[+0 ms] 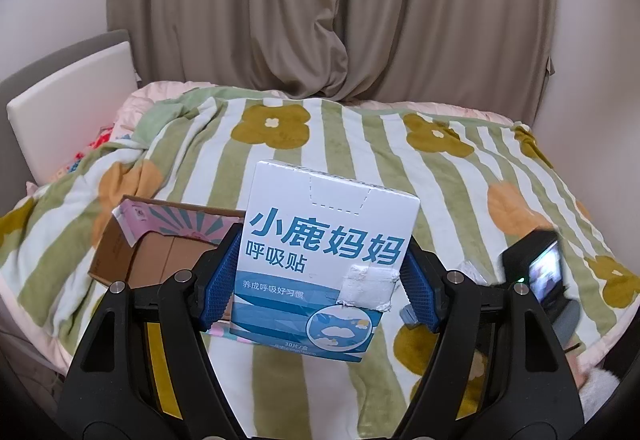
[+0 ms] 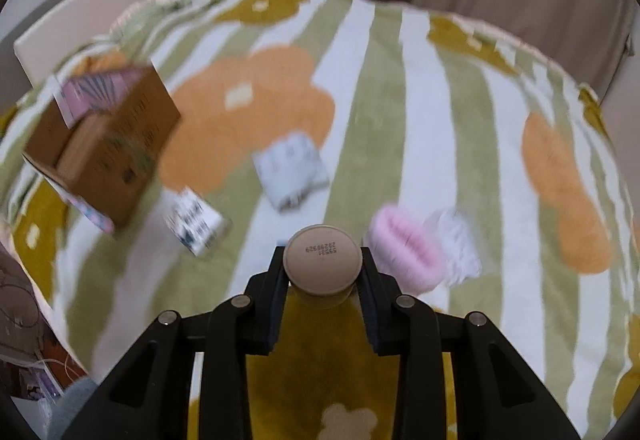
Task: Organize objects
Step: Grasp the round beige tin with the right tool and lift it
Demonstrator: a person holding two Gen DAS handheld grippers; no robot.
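Left tongs [image 1: 316, 280] clamped blue-white box [image 1: 320, 260]; right tongs [image 2: 323, 272] gripped small round-capped container [image 2: 322, 260], both above bed blanket [image 2: 400, 120], likely bound for cardboard box [image 2: 108, 144].

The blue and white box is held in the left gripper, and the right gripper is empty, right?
Not quite. The left gripper does hold the blue and white box, but the right gripper is not empty: in the right wrist view its pads clamp a small round beige container.
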